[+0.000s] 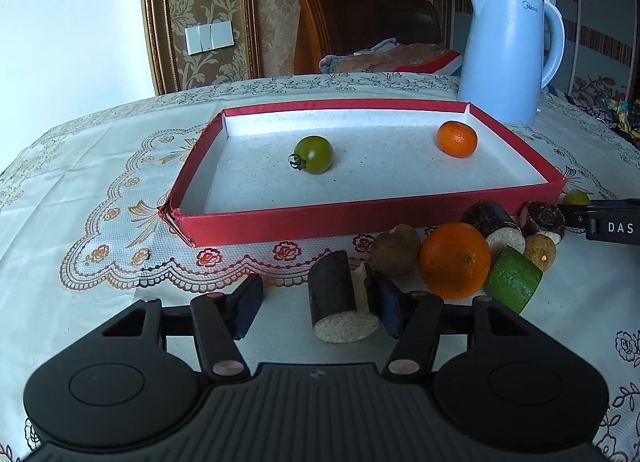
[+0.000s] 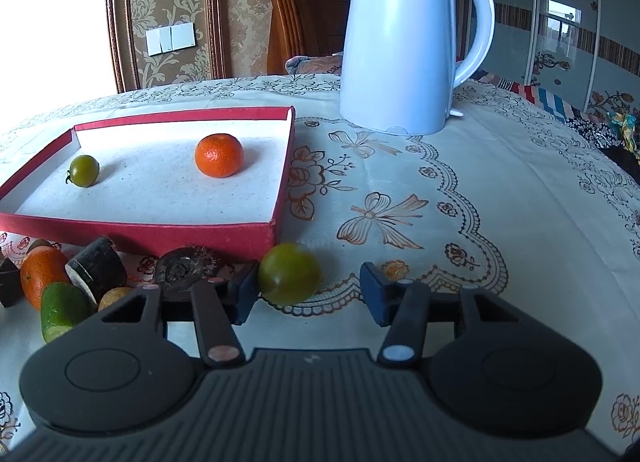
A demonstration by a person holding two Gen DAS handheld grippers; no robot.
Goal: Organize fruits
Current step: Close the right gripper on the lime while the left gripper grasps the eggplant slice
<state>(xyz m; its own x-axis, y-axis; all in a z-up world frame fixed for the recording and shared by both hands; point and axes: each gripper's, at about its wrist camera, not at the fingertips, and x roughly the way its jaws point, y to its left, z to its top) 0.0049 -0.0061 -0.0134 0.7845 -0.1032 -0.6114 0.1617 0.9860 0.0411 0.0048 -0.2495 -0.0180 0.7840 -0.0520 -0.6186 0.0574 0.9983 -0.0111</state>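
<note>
A patterned-wallpaper room with a wooden chair back and a pale blue kettle (image 1: 508,53) framed the scene, and an embroidered cloth covered the worktop (image 1: 100,189). On it lay a shallow red tray (image 1: 280,227) with a pale floor, which held only two pieces: a green tomato (image 1: 314,154) toward its 9 o'clock side and a small mandarin (image 1: 457,138) near its 2 o'clock corner, well apart from each other.

Most of the work looked undone. Outside the tray's near wall sat a loose heap: a large orange (image 1: 454,260), a cut green piece (image 1: 512,280), a brownish round fruit (image 1: 396,249), a small tan fruit (image 1: 540,252) and several dark-skinned cane-like chunks, one of them (image 1: 494,227) leaning against the orange.

The left gripper (image 1: 314,304) was spread wide around another dark chunk (image 1: 340,298), whose pale cut face pointed toward the camera; its right finger stood just beside the chunk, the left one apart from it, so nothing was clamped. The right gripper (image 2: 310,294) was likewise spread, with a second green tomato (image 2: 289,272) between its fingers, close against the left finger and clear of the right. By this evidence, two fruits were stored and the whole heap remained to go in.
</note>
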